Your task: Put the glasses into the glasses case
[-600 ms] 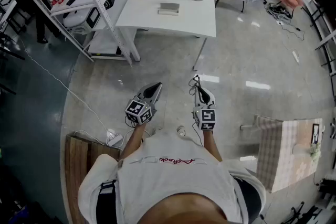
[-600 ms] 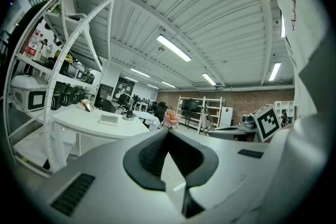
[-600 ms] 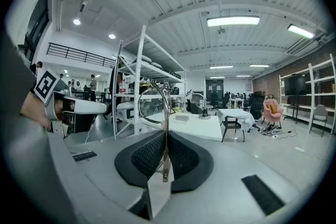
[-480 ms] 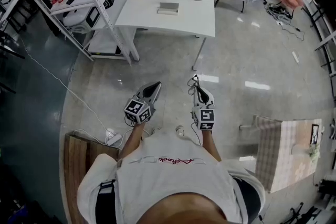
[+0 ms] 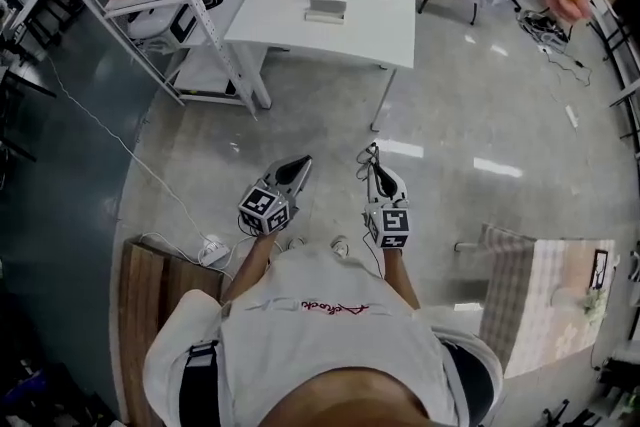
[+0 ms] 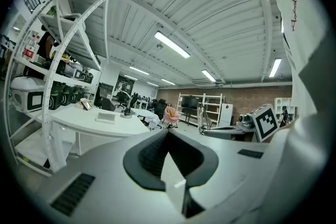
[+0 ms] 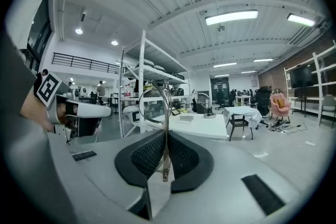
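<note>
So the glasses, thin wire frame with round clear lenses, are standing on edge, pinched in the nearly closed jaws of the right hand-held gripper, with a lens poking up past the tips. The case, which I'm guessing is that flat grey box, sits well ahead on the white table, long side running left-right, across the floor from both hands. The left hand-held gripper is closed on nothing, so it's probably the one to deal with the case.
</note>
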A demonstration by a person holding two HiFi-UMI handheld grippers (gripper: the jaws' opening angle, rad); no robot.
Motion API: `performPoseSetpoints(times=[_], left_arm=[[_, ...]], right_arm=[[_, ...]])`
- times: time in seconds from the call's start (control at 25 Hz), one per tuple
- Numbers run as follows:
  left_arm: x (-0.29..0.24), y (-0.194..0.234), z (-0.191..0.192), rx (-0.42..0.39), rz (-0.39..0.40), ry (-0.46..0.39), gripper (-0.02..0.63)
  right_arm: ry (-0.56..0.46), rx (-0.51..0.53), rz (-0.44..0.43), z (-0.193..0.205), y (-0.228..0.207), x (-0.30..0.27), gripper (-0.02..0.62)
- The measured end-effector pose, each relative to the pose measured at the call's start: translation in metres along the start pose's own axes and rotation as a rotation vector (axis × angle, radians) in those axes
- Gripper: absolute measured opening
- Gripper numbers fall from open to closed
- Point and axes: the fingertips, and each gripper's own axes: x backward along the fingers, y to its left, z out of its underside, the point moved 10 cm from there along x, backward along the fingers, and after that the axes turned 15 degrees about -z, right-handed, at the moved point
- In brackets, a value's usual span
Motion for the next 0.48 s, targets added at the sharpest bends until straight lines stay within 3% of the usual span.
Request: performPoseSetpoints(times=[0.48], left_arm=[[-0.007, -0.025, 0.013, -0.006, -0.011, 0.028, 0.009]], right_arm=[[0.017, -0.014, -0.056, 0.013, -0.011, 0.012, 0.026]])
